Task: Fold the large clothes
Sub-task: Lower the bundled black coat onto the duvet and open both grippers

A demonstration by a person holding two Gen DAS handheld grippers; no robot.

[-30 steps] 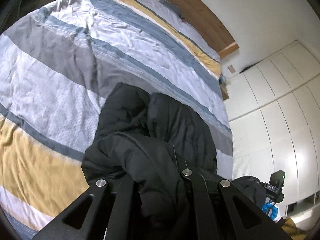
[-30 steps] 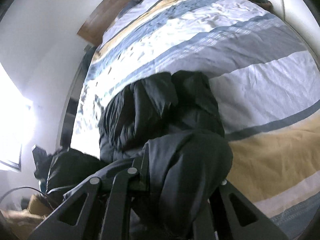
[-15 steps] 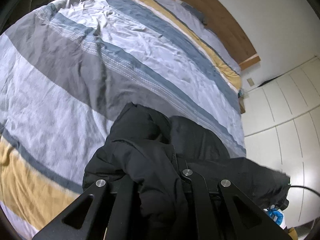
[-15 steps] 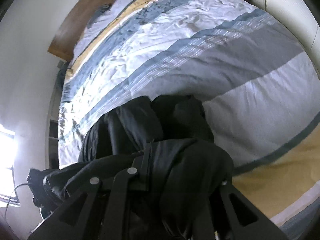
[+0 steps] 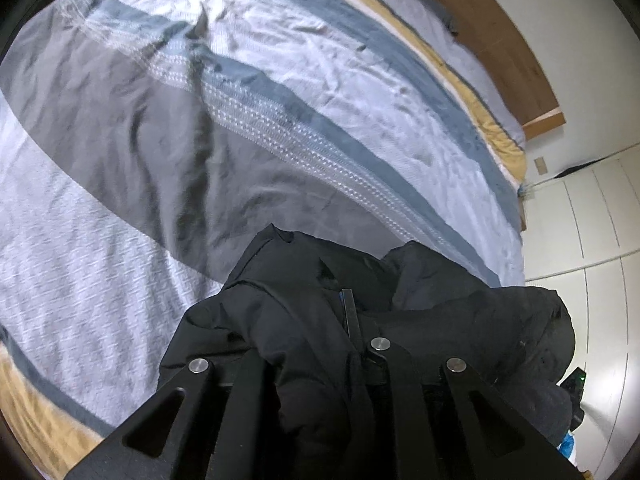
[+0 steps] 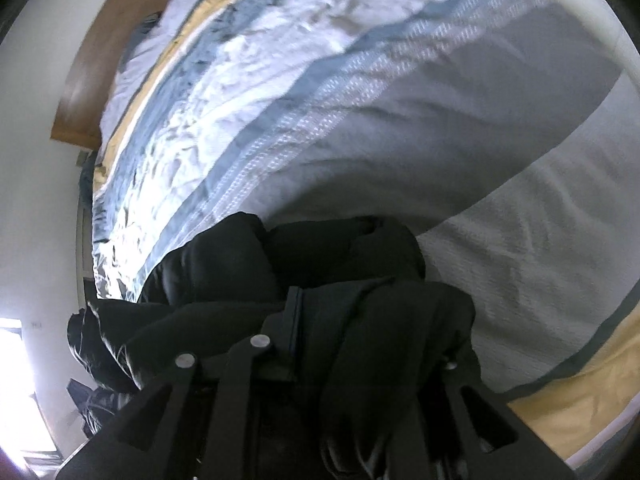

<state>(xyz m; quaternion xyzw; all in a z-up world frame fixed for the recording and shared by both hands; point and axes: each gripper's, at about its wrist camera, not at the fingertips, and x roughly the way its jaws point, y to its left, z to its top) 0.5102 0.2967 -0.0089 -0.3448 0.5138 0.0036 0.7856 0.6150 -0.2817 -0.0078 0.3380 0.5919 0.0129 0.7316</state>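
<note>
Left wrist view shows the left gripper [image 5: 320, 364] pinching a bunch of the big black puffy jacket [image 5: 304, 320], with cloth heaped over its fingers. Its jaws have just been opening a little, but the jacket is between them and looks held. Right wrist view shows the right gripper [image 6: 352, 360] pinching another bunch of the same jacket [image 6: 224, 264], which drapes thickly over that gripper too. Its jaws have also just been opening a little around the cloth. Most of the jacket lies crumpled just ahead of both grippers on the striped grey, blue, white and yellow bed cover [image 5: 168, 128], and part of it hangs off toward the bed's edge. I think the folding has hardly begun. The jacket is a lump, not flat, and no neat fold shows. It likely needs spreading out first, then folding.
</note>
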